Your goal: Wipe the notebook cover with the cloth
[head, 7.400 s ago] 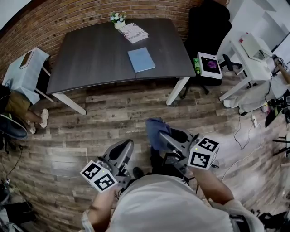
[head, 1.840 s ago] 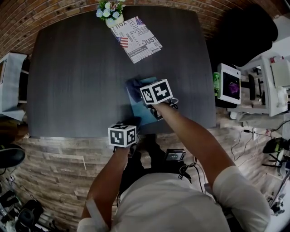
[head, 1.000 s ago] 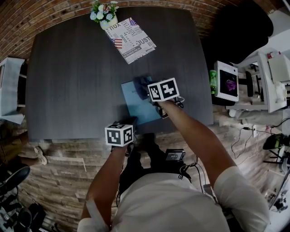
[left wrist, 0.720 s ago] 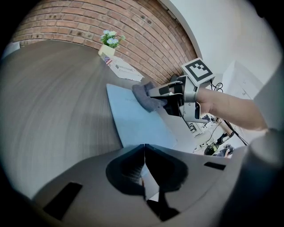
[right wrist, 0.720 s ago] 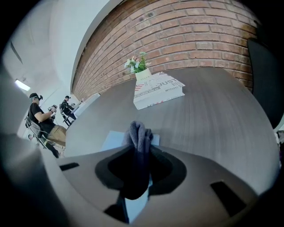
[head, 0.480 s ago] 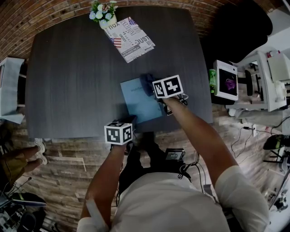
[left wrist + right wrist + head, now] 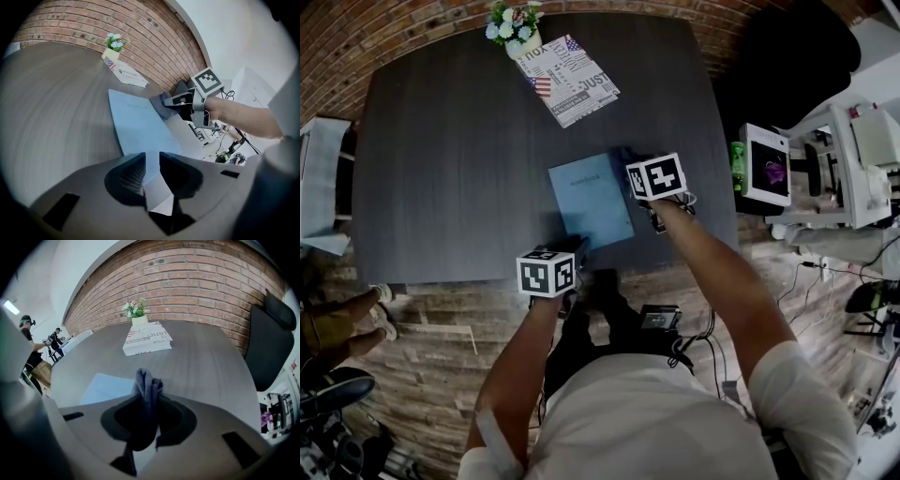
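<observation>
Right gripper pinching cloth (dark blue) at notebook edge, left gripper clamping near corner

Your dark wood-grain counter carries three things. Reading from its middle, a light blue notebook lies flat at 4 o'clock, close to your edge. A printed magazine with a flag on its cover lies flat at 1 o'clock. A small pot of flowers stands just beside it at 12 o'clock, by the far edge.
</observation>
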